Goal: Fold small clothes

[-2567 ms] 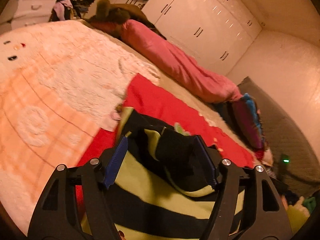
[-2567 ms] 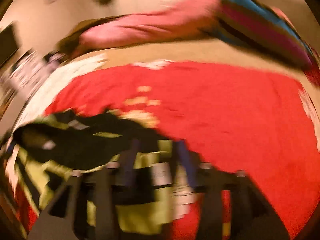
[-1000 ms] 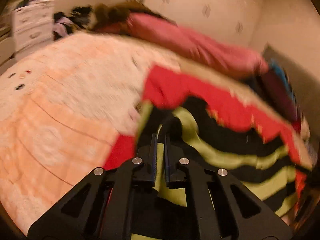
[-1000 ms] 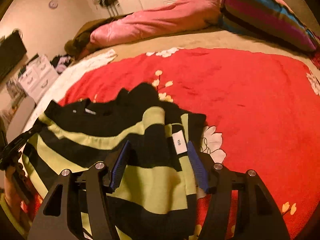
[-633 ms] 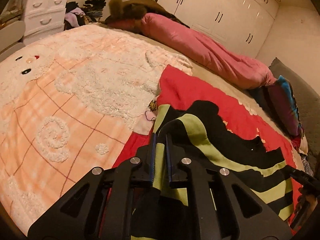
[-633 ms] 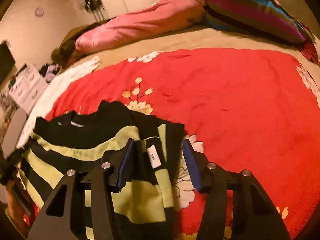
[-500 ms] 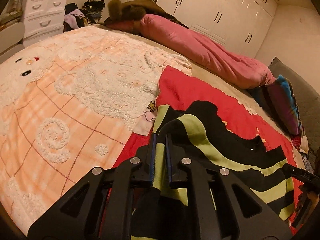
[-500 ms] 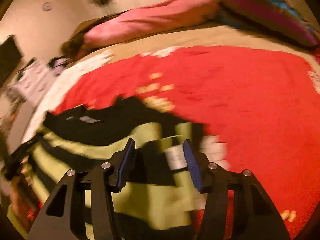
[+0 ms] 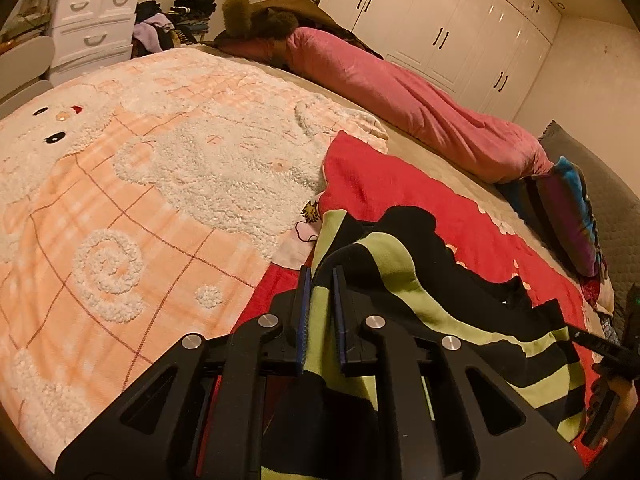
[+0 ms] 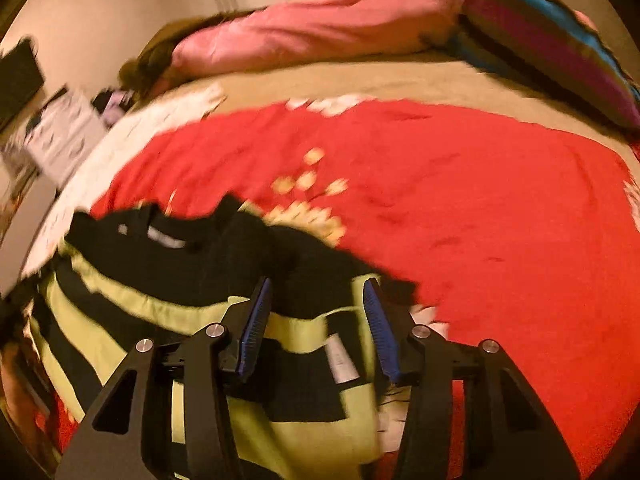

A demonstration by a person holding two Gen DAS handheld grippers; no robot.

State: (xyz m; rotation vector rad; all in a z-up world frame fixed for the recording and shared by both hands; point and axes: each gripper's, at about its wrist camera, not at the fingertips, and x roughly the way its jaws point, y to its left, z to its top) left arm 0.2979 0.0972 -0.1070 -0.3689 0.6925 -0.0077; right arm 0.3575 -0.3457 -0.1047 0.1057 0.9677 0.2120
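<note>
I am holding a gripper in each hand over the bed. My left gripper [image 9: 320, 276] is clamped tight on a raised fold of the striped sweater [image 9: 404, 280]; the black and yellow-green cloth is coming up between its two blue pads, and they are pressing on it from both sides. The sweater is lying on the red blanket [image 9: 384, 184], near the edge where this blanket is meeting the peach blanket [image 9: 132, 184] with the fluffy white pattern.

My right gripper [image 10: 316, 292] is standing over the other side of the same sweater. Its jaws have just been closing, but they are standing apart and a gap is showing on each side. Between them I am seeing the cloth and a small white label [image 10: 340, 360], and the pads are not pressing on the cloth. This view is blurred, so the finer folds I cannot tell.

Behind the red blanket a long pink bolster [image 9: 412, 108] is lying along the far side of the bed, and a striped pillow [image 10: 560, 44] is resting at its end. White wardrobe doors [image 9: 448, 28] are standing behind the bed.
</note>
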